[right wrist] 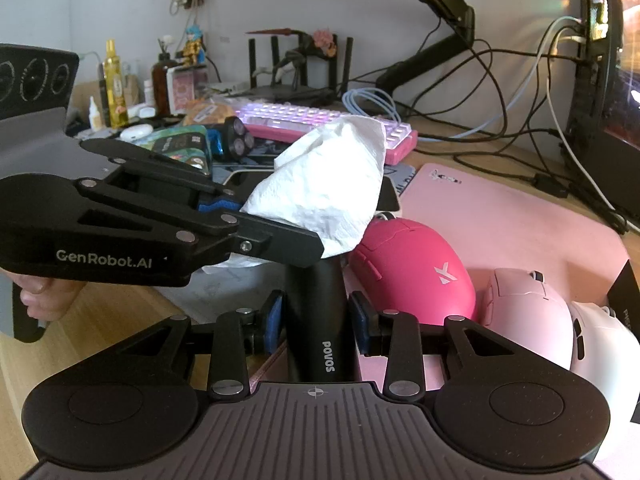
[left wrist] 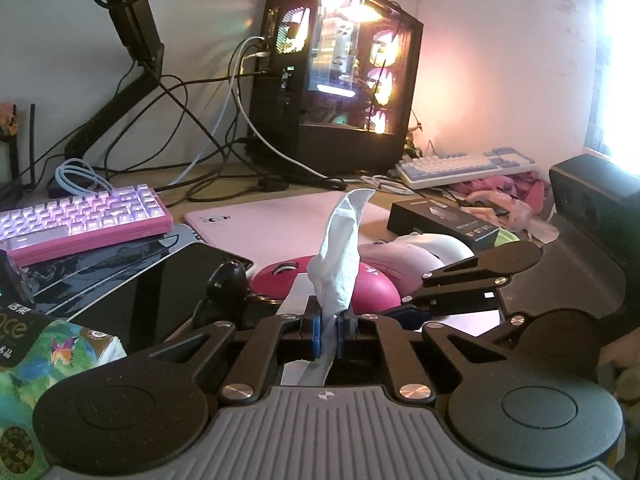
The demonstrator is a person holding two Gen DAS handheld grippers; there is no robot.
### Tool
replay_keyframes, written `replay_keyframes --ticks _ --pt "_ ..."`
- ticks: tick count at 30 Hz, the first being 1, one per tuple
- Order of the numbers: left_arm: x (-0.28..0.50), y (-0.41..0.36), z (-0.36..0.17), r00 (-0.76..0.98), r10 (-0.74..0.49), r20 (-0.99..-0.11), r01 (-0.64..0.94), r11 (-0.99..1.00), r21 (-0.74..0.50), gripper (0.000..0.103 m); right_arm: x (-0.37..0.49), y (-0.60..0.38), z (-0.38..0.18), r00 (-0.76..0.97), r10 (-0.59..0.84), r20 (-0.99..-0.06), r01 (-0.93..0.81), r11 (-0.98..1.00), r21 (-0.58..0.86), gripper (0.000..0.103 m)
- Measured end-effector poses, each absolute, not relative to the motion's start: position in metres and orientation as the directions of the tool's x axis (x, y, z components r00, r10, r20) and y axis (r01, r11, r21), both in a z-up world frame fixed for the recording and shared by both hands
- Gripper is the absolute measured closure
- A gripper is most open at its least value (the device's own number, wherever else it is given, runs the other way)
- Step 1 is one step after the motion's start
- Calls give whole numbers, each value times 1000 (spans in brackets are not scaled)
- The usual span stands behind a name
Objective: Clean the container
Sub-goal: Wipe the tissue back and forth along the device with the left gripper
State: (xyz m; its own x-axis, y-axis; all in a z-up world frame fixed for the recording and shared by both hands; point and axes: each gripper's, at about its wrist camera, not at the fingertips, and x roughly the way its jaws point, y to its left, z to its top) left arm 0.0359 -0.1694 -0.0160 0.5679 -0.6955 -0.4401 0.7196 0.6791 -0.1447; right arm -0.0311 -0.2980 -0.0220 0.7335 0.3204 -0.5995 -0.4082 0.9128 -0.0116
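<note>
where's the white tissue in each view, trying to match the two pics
Left wrist view: the crumpled white paper tissue stands at lower centre, pinched in the left gripper.
Right wrist view: it sits at centre, sticking out of the left gripper, which reaches in from the left edge, above the black cylinder in the right gripper.
Shared landmark: the hot-pink computer mouse, just behind the tissue in both.

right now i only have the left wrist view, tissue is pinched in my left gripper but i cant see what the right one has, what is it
observer: the right gripper is closed on a black cylinder marked POVOS.
operator: is the tissue on it yet
observer: in the right wrist view, the tissue held by the left gripper covers the cylinder's far end.
operator: anything crowding it
observer: a magenta mouse lies close on its right.
</note>
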Motion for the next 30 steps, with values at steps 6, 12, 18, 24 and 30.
replay_keyframes --ticks 6,12,18,24,30 --pt "33 -172 -16 529 -728 -436 754 639 -151 92 -31 -297 -22 734 320 -599 -408 913 -13 64" --pt "28 -175 -18 484 -761 -432 790 592 -159 92 -31 -299 -22 733 322 -599 -408 913 -10 64" --pt "29 -175 -19 480 -763 -433 787 592 -171 92 -32 -297 -22 733 322 -599 -408 913 -9 64" --pt "35 -171 -18 525 -732 -434 748 640 -173 92 -33 -296 -22 733 321 -599 -408 913 -10 64" --pt "39 -168 -17 557 -707 -436 718 674 -174 92 -32 -296 -22 733 322 -599 -408 913 -8 64"
